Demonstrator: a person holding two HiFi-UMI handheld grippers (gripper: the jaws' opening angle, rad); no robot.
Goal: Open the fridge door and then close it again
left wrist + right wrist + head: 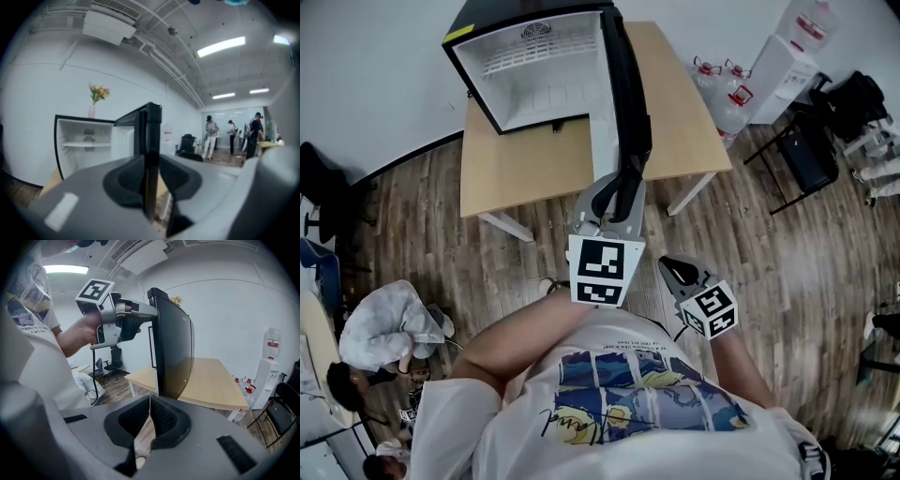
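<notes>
The fridge [534, 66] stands on a table [516, 169], its white inside bare to view. The door [628, 103] is swung wide open, away from the fridge's front, with its free edge toward the person. The left gripper [614, 197] has that free edge between its jaws, and the pads are clamped on it from both sides, near the door's top corner. The right gripper [675, 272] hangs beside the door, away from the fridge, with its jaws pressed together on nothing.

The opening looks done, and closing is what is left. The door is a stiff slab that will swing only about its hinge, so it should be guided along that arc and not pushed straight. The free edge, farthest from the hinge, is the best place to hold, as little force is needed there. The dark outer face looks glossy and may slip under a loose grip. The fridge is small and might slide on the table if the door is shoved hard, so a gentle finish seems wise.
</notes>
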